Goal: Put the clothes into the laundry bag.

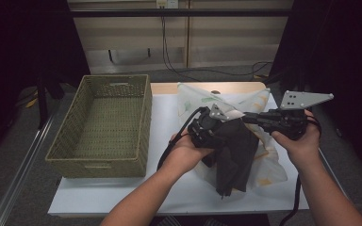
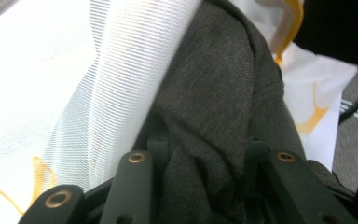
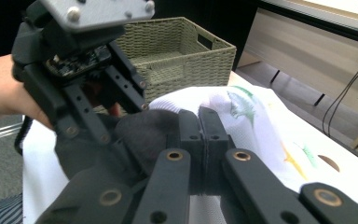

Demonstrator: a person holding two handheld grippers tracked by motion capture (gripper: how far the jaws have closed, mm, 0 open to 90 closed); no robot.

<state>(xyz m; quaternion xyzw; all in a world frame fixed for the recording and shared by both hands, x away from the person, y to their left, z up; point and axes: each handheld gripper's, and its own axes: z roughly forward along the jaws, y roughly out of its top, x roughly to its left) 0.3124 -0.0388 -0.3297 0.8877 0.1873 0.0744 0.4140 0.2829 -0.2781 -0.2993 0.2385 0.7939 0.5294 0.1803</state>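
Dark grey knit cloth (image 1: 233, 150) hangs in a bunched fold over the right half of the white bench (image 1: 169, 136), draped in front of a white mesh fabric with orange and green marks (image 1: 257, 101) that lies spread beneath and behind it. The lower end of the grey cloth reaches nearly to the bench's near edge, and how much of it is tucked under itself is hard to make out in the dim high view.

The left hand-held gripper (image 1: 210, 123) sits at the top of the grey cloth, with the person's left hand (image 1: 186, 149) wrapped around its body. In the left gripper view its jaws stand a little apart with a thick fold of the grey cloth (image 2: 214, 107) filling the gap between them, so it is clamped on that cloth; the jaw tips themselves are buried in the fold.

The right hand-held gripper (image 1: 245, 116) comes in from the right, held by the right hand (image 1: 299, 141), and points at the same spot. In the right gripper view its two jaws are pressed together (image 3: 199, 126) at the seam where the grey cloth (image 3: 144, 128) meets the white mesh (image 3: 242, 112); whether any fabric is pinched between them cannot be told.

A woven green basket (image 1: 106, 125) stands on the left of the bench, well apart from the cloths.
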